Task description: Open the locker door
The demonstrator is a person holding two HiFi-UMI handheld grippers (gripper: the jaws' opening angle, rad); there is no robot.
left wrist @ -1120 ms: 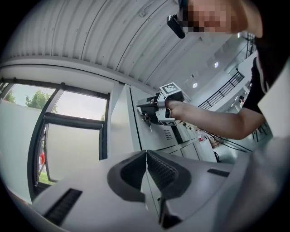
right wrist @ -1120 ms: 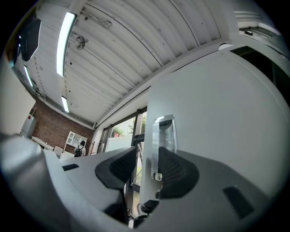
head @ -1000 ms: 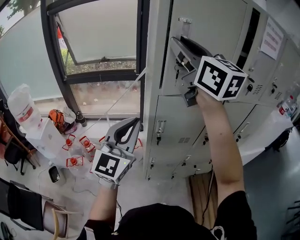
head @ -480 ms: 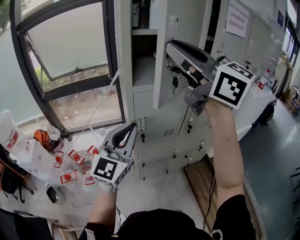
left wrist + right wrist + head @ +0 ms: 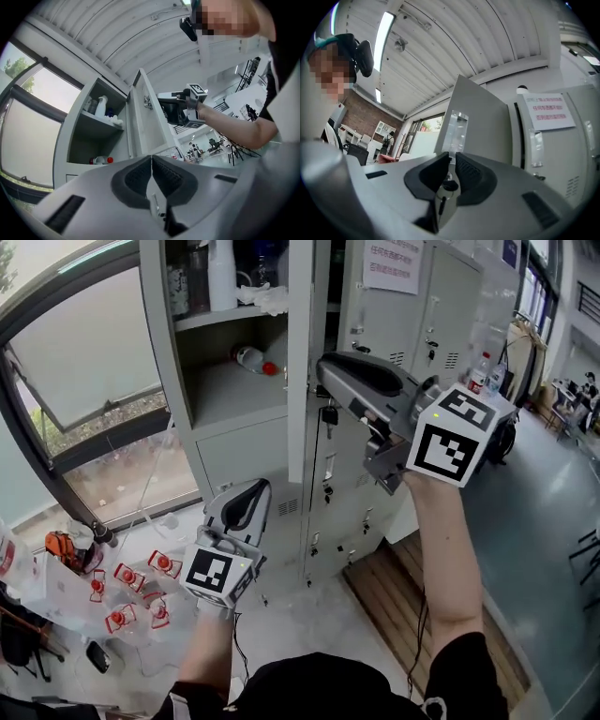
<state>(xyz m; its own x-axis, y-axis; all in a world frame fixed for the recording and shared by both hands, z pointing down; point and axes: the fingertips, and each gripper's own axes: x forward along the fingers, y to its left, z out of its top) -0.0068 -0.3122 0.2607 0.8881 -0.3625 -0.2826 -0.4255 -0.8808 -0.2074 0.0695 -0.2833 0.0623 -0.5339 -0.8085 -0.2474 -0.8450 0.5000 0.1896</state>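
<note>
For pulling the door [image 5: 299,362] open, the right tool's [image 5: 453,157] jaws have just been narrowed onto the key [image 5: 449,185] between them; the left tool [image 5: 151,163] is closed, empty.

The right gripper [image 5: 322,381], grey plastic with a black-and-white marker cube, is held high on a raised bare forearm [image 5: 450,559]. Its jaws have just been closing and are clamped on a small dark key [image 5: 449,185]. The matching left gripper [image 5: 255,491] is held low, angled upward, jaws pressed together on nothing.
</note>
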